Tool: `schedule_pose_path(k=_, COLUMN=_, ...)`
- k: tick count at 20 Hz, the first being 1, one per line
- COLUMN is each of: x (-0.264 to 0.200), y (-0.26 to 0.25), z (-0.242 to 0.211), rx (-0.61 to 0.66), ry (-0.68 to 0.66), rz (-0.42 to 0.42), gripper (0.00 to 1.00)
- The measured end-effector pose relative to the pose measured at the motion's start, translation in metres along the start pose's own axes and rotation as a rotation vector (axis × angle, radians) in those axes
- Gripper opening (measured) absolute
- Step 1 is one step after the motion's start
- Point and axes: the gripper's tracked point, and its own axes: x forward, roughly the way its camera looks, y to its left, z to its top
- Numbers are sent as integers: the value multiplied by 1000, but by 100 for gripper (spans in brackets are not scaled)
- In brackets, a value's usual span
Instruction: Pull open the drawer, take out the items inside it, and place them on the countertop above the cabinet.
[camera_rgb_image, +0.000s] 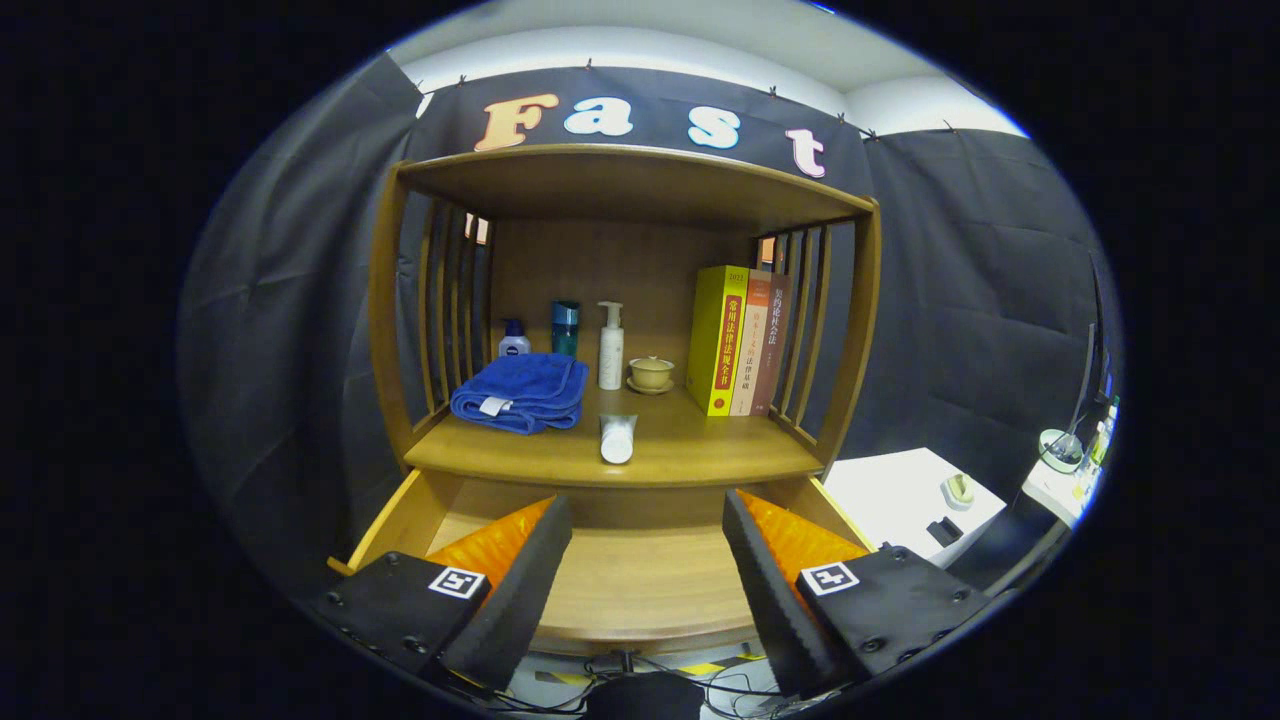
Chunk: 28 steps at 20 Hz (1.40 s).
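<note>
Drawer (640, 590): pulled open, floor bare. Gripper (647, 535): fingers spread wide, empty, over the drawer. White tube (617, 438): on countertop (700, 450) above the drawer, end-on.

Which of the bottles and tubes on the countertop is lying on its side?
The white tube at the countertop's front edge, just beyond the open gripper. The small white bottle, teal bottle and pump bottle stand upright behind.
</note>
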Motion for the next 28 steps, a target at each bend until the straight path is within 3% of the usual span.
schedule_pose_path(k=8, x=-40, y=-11, z=-80, rx=49, ry=75, rz=-18, gripper=99)
schedule_pose_path(k=15, x=-34, y=0, z=-134, rx=-29, ry=155, rz=-13, gripper=99)
schedule_pose_path(k=28, x=-15, y=14, z=-156, rx=35, ry=218, rz=10, gripper=95)
